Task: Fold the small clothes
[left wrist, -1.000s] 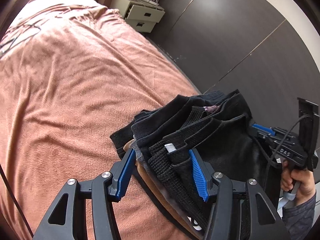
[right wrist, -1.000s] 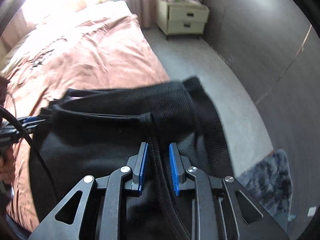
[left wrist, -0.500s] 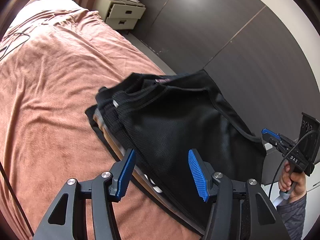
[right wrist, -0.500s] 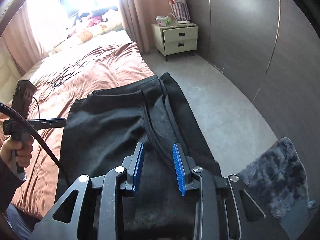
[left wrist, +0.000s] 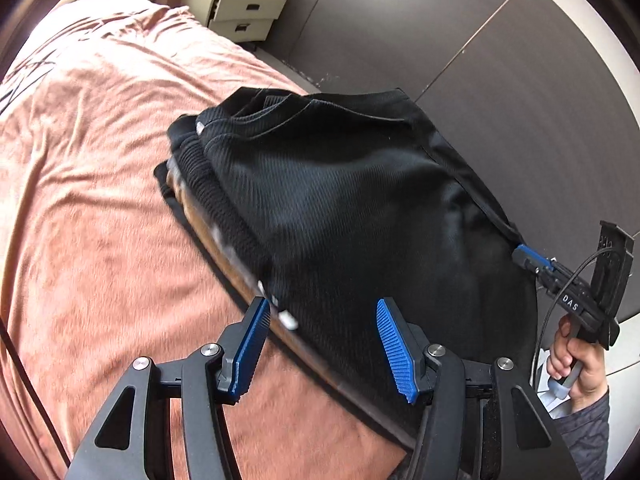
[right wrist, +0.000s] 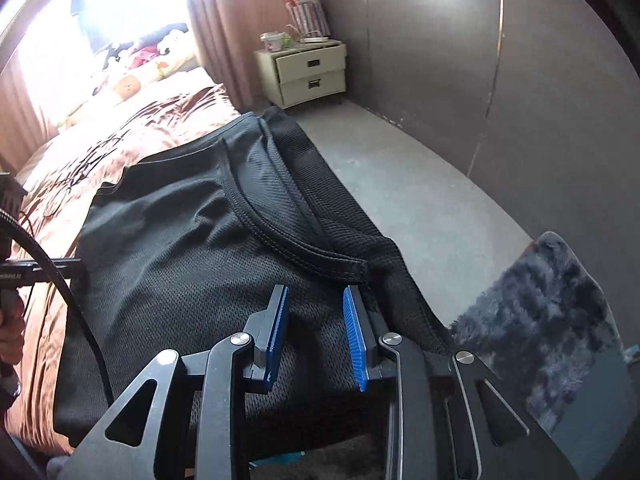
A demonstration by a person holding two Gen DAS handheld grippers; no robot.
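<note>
A bed (left wrist: 88,208) with a rumpled salmon-pink cover (right wrist: 44,312) filled most of what I saw, running up to a bright window with curtains (right wrist: 228,20). A dark panelled wall (left wrist: 460,52) stood along its far side, with grey floor (right wrist: 420,200) between them. Near the bed's edge lay a black mesh shirt (left wrist: 352,208), spread flat on top of a small stack of folded clothes (left wrist: 188,184) (ribbed dark edges and a brown layer showed beneath it). In the right wrist view its stitched neckline (right wrist: 280,236) curved just ahead of my fingers.

A shaggy dark grey rug (right wrist: 560,320) lay on the floor beside the bed. A cream two-drawer nightstand (right wrist: 308,72) stood in the corner, with a striped bag (right wrist: 308,16) on top.

My left tool (left wrist: 320,344) hung with its blue pads spread wide over the shirt's near edge, holding nothing. My right tool (right wrist: 316,332) was also parted, its pads over the mesh cloth, gripping nothing. From the left wrist view I saw a hand (left wrist: 576,364) on the right tool's handle.
</note>
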